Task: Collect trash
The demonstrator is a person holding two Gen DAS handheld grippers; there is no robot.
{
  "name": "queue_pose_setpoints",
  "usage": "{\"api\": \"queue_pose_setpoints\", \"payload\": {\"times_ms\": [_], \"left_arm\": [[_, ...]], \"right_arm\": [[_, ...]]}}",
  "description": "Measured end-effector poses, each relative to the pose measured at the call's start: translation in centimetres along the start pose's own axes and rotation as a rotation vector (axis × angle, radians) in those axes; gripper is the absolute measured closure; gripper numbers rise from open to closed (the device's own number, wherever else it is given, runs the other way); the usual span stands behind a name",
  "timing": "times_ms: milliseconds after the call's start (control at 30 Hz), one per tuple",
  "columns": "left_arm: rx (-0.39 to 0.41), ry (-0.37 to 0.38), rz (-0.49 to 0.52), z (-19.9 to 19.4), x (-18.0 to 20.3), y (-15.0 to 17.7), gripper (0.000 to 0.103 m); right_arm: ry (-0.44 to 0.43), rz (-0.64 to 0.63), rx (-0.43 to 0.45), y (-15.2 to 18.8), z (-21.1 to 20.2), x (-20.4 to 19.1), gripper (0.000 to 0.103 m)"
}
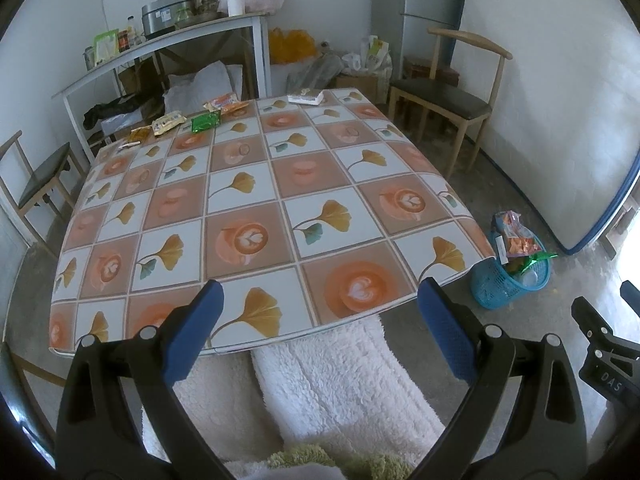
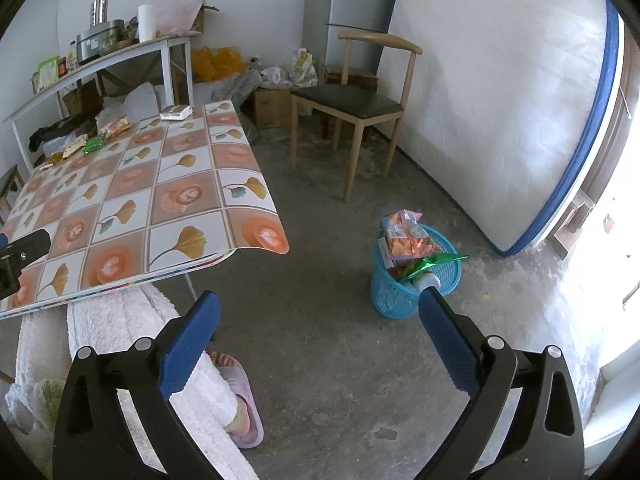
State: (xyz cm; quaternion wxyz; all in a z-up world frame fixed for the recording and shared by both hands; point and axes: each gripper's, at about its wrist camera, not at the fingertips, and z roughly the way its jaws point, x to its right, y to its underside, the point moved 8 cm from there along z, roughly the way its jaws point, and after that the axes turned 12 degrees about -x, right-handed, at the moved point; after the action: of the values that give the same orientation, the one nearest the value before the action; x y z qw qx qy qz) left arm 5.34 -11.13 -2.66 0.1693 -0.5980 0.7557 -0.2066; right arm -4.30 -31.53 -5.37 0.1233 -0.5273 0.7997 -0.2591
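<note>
Left gripper [image 1: 320, 304] held over the near edge of the table [image 1: 240, 208], jaws spread wide, nothing between them. Right gripper [image 2: 320, 316] off the table's right side above the concrete floor, jaws likewise wide apart and empty. Snack wrappers lie in a row along the far left edge: green wrapper [image 1: 206, 122], pale one [image 1: 168, 123], orange one [image 1: 224, 101], possibly more, too small to tell. Blue basket [image 2: 394, 296] on the floor, already heaped with wrappers.
</note>
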Motion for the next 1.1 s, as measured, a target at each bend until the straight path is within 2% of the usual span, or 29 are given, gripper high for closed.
{"api": "queue_pose_setpoints", "payload": {"times_ms": [1100], "left_arm": [[-0.018,0.008,-0.008,0.52,-0.19,0.63,0.009]], "right_arm": [[0.001,-0.004,0.003,-0.04,-0.03,-0.09,0.006]]}}
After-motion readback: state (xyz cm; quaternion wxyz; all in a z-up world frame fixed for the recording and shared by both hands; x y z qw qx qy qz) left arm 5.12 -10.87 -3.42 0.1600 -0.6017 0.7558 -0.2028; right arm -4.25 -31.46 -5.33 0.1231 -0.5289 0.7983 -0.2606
